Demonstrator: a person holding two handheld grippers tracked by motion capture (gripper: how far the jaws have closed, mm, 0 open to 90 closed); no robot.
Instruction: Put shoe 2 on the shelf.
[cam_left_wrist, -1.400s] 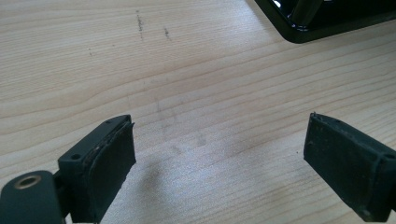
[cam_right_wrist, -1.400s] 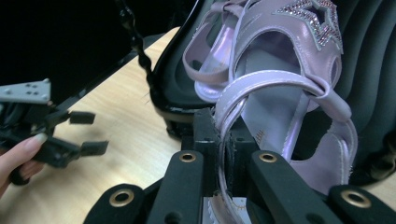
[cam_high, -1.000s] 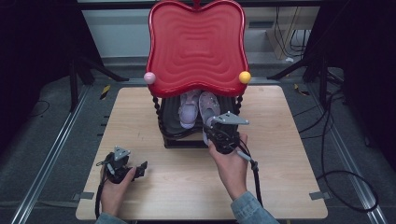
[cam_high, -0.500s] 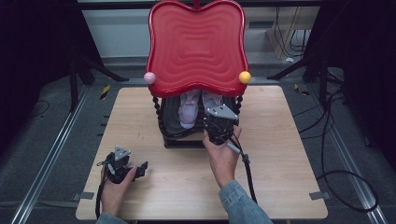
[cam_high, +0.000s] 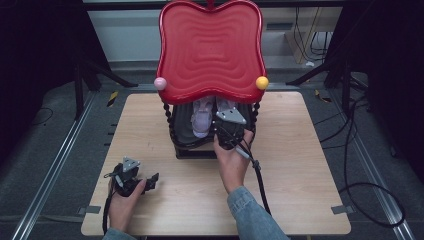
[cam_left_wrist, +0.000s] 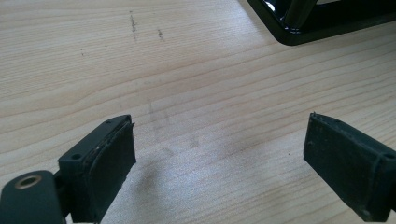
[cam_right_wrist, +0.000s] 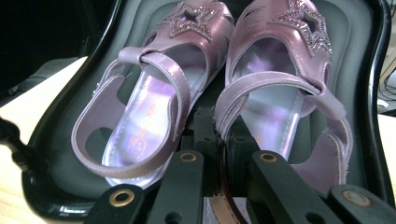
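A pair of lilac sandals with glitter stars lies in the black tray (cam_high: 181, 134) under a red wavy top (cam_high: 210, 50). In the right gripper view the left sandal (cam_right_wrist: 154, 107) and the right sandal (cam_right_wrist: 280, 102) lie side by side, heels toward me. My right gripper (cam_right_wrist: 223, 156) reaches into the tray (cam_right_wrist: 60, 154), its jaws close together and shut on the inner heel edge of the right sandal. From above, the right gripper (cam_high: 223, 120) sits at the tray's front, beside the left sandal (cam_high: 201, 119). My left gripper (cam_high: 151, 181) rests open on the table's front left, with bare wood between its jaws (cam_left_wrist: 219, 158).
The stand has twisted black posts, a pink ball (cam_high: 160, 83) and a yellow ball (cam_high: 261, 82) at the red top's corners. Its black base corner (cam_left_wrist: 299, 32) lies ahead of the left gripper. The wooden table (cam_high: 310, 165) ends at metal rails and cables on the floor.
My right hand has moved away from me toward the stand, bringing its shut jaws in over the tray's front edge. The left hand and its gripper have stayed put.
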